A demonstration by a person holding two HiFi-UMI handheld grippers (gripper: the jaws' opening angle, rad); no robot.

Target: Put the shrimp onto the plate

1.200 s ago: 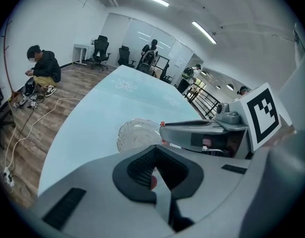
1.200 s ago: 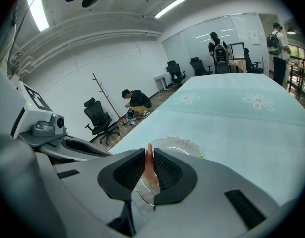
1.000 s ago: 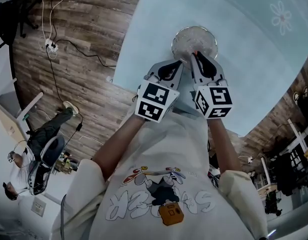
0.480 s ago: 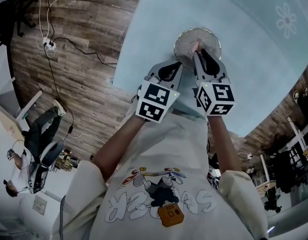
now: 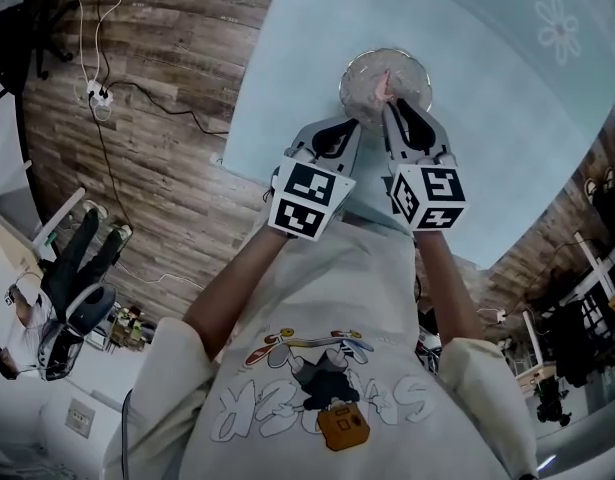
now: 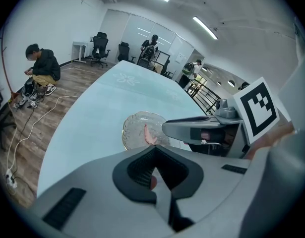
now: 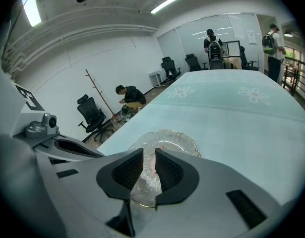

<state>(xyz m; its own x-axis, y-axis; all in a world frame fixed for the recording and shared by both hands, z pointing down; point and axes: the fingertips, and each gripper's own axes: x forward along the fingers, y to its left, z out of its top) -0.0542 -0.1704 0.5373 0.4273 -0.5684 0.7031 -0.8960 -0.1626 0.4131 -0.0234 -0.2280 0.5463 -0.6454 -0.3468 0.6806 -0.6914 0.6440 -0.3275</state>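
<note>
**Inspector:** Head view?

**Assessor:** A glass plate sits on the pale blue table. The right claw is over the plate's near rim with the pink shrimp at its tip, above the plate. Contact with the glass cannot be confirmed. The left claw is just beside that rim.

**Inspector:** Left gripper view?

**Assessor:** Jaws together. The shrimp stands upright over the plate.

**Inspector:** Right gripper view?

**Assessor:** Jaws clamped on the shrimp, a thin pink sliver between the pads. The plate lies beyond.
</note>
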